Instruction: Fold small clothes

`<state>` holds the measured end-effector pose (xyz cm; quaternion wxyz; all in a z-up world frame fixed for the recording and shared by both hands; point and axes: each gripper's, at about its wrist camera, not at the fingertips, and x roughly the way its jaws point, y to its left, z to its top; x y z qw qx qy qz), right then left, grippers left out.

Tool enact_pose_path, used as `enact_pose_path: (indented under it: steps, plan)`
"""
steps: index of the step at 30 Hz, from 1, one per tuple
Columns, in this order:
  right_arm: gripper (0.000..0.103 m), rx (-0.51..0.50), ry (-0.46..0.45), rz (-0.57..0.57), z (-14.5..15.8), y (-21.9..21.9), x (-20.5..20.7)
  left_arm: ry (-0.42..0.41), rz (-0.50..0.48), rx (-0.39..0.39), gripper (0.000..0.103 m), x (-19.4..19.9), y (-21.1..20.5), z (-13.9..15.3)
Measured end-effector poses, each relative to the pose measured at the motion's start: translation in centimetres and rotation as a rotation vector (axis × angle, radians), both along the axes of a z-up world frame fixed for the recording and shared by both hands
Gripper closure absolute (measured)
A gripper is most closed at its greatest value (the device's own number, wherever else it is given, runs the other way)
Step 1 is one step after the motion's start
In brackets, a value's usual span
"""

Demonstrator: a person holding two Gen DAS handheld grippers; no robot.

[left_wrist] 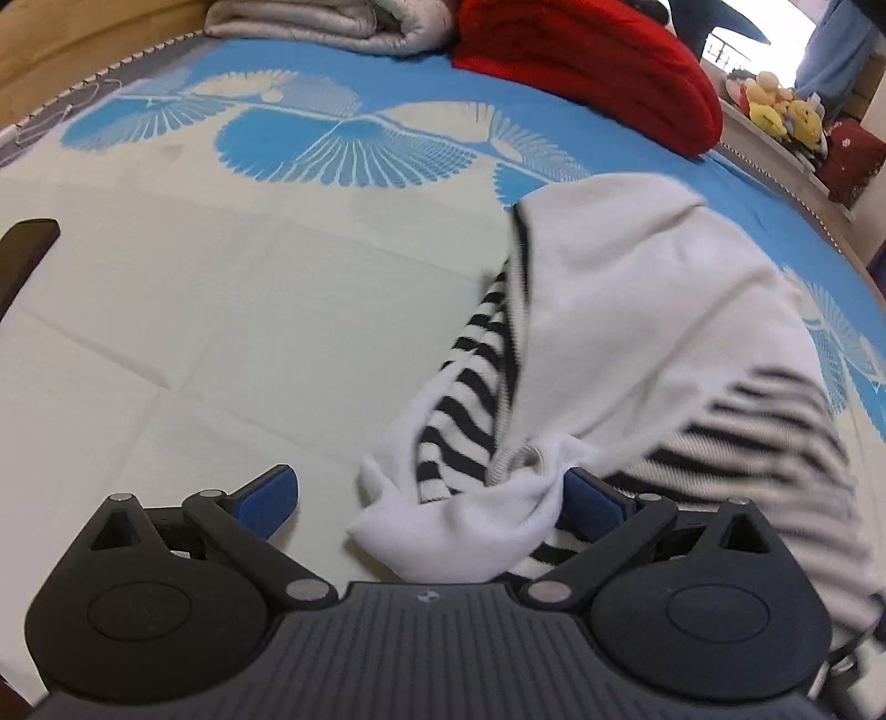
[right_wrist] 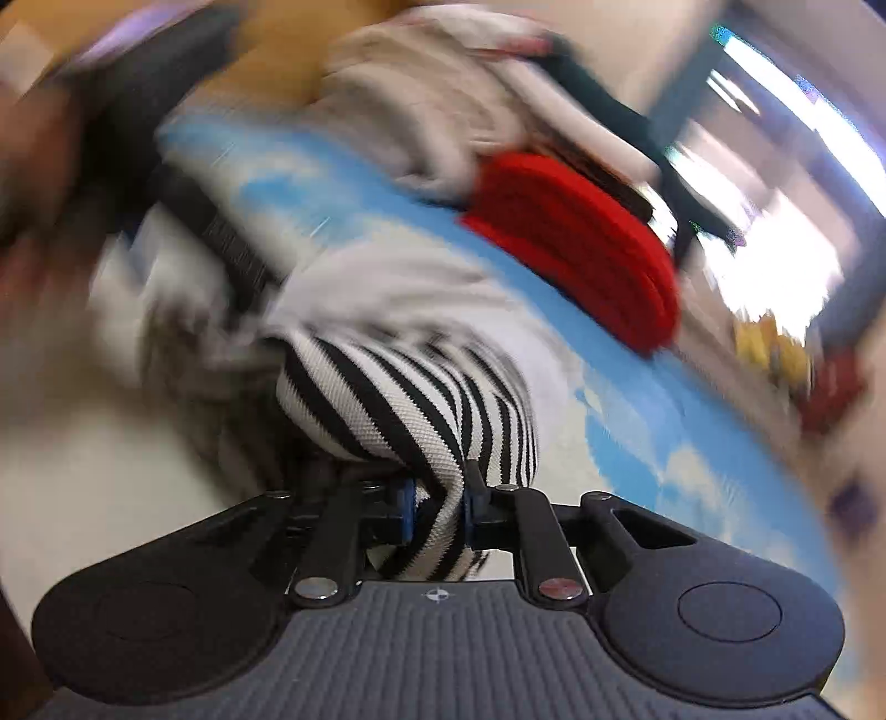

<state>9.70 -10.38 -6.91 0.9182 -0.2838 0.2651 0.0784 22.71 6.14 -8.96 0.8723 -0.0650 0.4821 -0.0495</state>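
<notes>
Your left gripper [left_wrist: 432, 507] has its jaws spread wide, and a bunched white fold of the black-and-white striped knit garment [left_wrist: 637, 354] lies between the blue pads [left_wrist: 271, 495] without being pinched; the cloth touches the right-hand pad only. The garment sits on the bed with the pale sheet printed with blue fan shapes [left_wrist: 194, 310], heaped to the right of centre in the left wrist view, its plain white part draped over the striped part and its right edge smeared by motion.

Your right gripper [right_wrist: 437, 512] has its jaws closed on a striped section of the same garment [right_wrist: 410, 399], the fabric squeezed into a narrow band between the pads and bulging out above them. The right wrist view is heavily blurred, so you cannot tell how much of the cloth is off the bed [right_wrist: 637, 443].

Toward the far side of the bed, a folded red knitted blanket [left_wrist: 598, 72] lies beside a folded grey quilted cover [left_wrist: 332, 25]; the two appear to touch. Beyond the bed's right edge, a cluster of yellow plush toys [left_wrist: 786, 111] rests on a ledge by the window.
</notes>
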Motion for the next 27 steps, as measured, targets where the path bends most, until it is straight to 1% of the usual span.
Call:
enact_pose_path:
  steps: [2, 3, 4, 5, 6, 8, 9, 10, 11, 13, 15, 16, 17, 18, 19, 20, 21, 22, 23, 24, 25, 26, 27]
  plan:
    - [0.088, -0.179, 0.000, 0.068, -3.5, -0.2, -1.0, 0.012, -0.019, -0.013, 0.000, 0.2, 0.1, -0.4]
    - [0.088, -0.233, -0.027, 0.096, -4.5, -0.2, -1.7, 0.015, -0.009, -0.011, 0.000, 0.3, 0.0, -0.5]
    - [0.085, -0.273, -0.064, 0.124, -5.2, 0.0, -2.0, 0.013, -0.001, -0.002, 0.000, 0.2, 0.0, -0.5]
    - [0.082, -0.277, -0.074, 0.136, -5.1, 0.0, -2.2, 0.011, 0.004, -0.001, 0.000, 0.2, 0.1, -0.5]
    - [0.078, -0.252, -0.065, 0.134, -4.5, 0.0, -2.3, 0.010, 0.007, -0.005, 0.000, 0.1, 0.1, -0.4]
    - [0.066, -0.127, -0.011, 0.128, -2.2, -1.0, -2.2, 0.007, 0.004, -0.005, 0.000, -0.1, 0.2, -0.4]
    - [0.062, -0.021, 0.018, 0.109, -0.5, -1.9, -2.0, 0.004, 0.003, -0.004, 0.000, -0.2, 0.1, -0.2]
    - [0.056, 0.095, 0.039, 0.093, 1.3, -2.8, -2.0, 0.001, -0.001, -0.004, 0.000, -0.3, 0.0, -0.1]
    - [0.055, 0.191, 0.044, 0.082, 2.8, -3.7, -2.4, 0.000, -0.005, -0.004, 0.000, -0.3, 0.0, -0.1]
    - [0.055, 0.363, 0.013, 0.064, 5.8, -5.2, -2.2, 0.000, -0.005, -0.001, 0.000, -0.3, -0.1, 0.0]
    - [0.060, 0.452, -0.017, 0.034, 7.3, -5.8, -1.2, 0.004, 0.000, -0.006, 0.000, -0.3, -0.2, 0.0]
    - [0.079, 0.451, -0.002, 0.018, 7.1, -5.5, -0.3, 0.005, 0.003, -0.006, 0.000, -0.3, -0.2, 0.0]
    - [0.097, 0.425, 0.041, 0.014, 6.1, -5.1, 1.0, 0.006, 0.004, -0.006, 0.000, -0.3, -0.2, 0.0]
    - [0.098, 0.385, 0.106, 0.013, 4.6, -4.6, 2.2, 0.006, 0.007, -0.008, 0.000, -0.4, -0.2, 0.1]
    - [0.099, 0.322, 0.190, 0.012, 2.0, -3.8, 3.1, 0.007, 0.008, -0.010, 0.000, -0.4, -0.2, 0.1]
    - [0.100, 0.260, 0.197, 0.034, -0.1, -3.0, 2.8, 0.008, 0.007, -0.018, 0.000, -0.4, -0.1, 0.1]
    - [0.101, 0.191, 0.130, 0.065, -0.9, -2.1, 1.6, 0.006, 0.016, -0.027, 0.000, -0.5, 0.1, 0.2]
    - [0.101, 0.109, 0.095, 0.094, -1.3, -1.2, 0.7, 0.001, 0.020, -0.038, 0.000, -0.7, 0.3, 0.4]
    - [0.101, 0.091, 0.097, 0.101, -1.2, -0.9, 0.2, -0.007, 0.017, -0.052, 0.000, -1.0, 0.4, 0.7]
    - [0.102, 0.115, 0.113, 0.105, -0.7, -1.2, 0.1, -0.020, 0.008, -0.059, 0.000, -1.3, 0.6, 1.0]
    - [0.102, 0.157, 0.129, 0.110, 0.2, -1.8, 0.2, -0.026, 0.004, -0.049, 0.000, -1.4, 0.6, 1.2]
    - [0.099, 0.208, 0.134, 0.109, 1.3, -2.7, 0.4, -0.027, 0.006, -0.034, 0.000, -1.5, 0.6, 1.2]
    - [0.096, 0.255, 0.129, 0.102, 2.5, -3.8, 1.0, -0.026, 0.008, -0.035, 0.000, -1.5, 0.7, 1.2]
